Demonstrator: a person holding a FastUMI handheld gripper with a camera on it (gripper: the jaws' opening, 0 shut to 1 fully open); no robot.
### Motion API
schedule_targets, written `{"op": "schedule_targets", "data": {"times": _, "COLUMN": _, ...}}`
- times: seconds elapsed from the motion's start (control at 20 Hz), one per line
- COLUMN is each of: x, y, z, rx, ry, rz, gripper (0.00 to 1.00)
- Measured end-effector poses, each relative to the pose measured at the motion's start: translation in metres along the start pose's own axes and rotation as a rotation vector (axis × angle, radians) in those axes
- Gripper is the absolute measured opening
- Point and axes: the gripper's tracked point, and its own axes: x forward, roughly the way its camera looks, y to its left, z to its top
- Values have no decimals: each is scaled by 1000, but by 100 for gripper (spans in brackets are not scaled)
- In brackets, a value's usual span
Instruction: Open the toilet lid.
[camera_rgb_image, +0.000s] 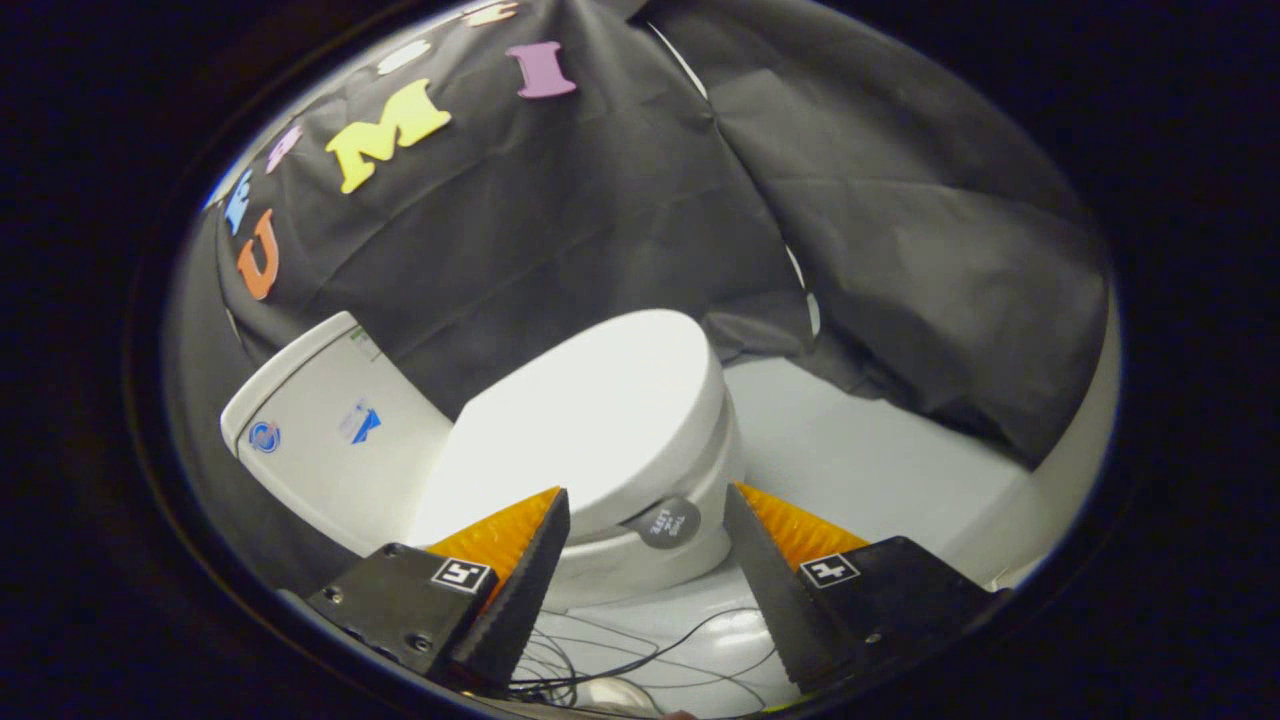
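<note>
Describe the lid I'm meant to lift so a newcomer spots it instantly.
Find the white toilet beyond the open hand-held gripper, its tank against the black cloth wall. The toilet lid is the smooth closed oval on top, above a dark round sticker.

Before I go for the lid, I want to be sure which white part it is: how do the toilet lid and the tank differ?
The toilet lid is a smooth rounded slab lying shut over the bowl; the tank is a boxy upright block behind it. The lid is plain; the tank carries blue stickers. The lid's front edge sits just ahead of the open gripper; the tank stands beyond its left finger. Both are glossy white.
</note>
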Motion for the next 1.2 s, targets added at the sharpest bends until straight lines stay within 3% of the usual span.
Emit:
{"op": "schedule_targets", "data": {"times": 0.15, "x": 10, "y": -4, "z": -14, "rx": 176, "ry": 80, "rz": 44, "gripper": 94}}
{"op": "schedule_targets", "data": {"times": 0.3, "x": 21, "y": -10, "z": -18, "rx": 266, "ry": 105, "rz": 56, "gripper": 90}}
{"op": "schedule_targets", "data": {"times": 0.5, "x": 31, "y": -14, "z": -17, "rx": 391, "ry": 146, "rz": 87, "gripper": 81}}
{"op": "schedule_targets", "data": {"times": 0.55, "x": 34, "y": -17, "z": -19, "rx": 429, "ry": 155, "rz": 93, "gripper": 74}}
{"op": "schedule_targets", "data": {"times": 0.65, "x": 40, "y": -20, "z": -21, "rx": 456, "ry": 166, "rz": 91, "gripper": 65}}
{"op": "schedule_targets", "data": {"times": 0.8, "x": 51, "y": -22, "z": -23, "rx": 471, "ry": 186, "rz": 97, "gripper": 59}}
{"op": "schedule_targets", "data": {"times": 1.05, "x": 63, "y": -22, "z": -26, "rx": 498, "ry": 203, "rz": 100, "gripper": 35}}
{"op": "schedule_targets", "data": {"times": 1.2, "x": 66, "y": -16, "z": -25, "rx": 467, "ry": 219, "rz": 122, "gripper": 30}}
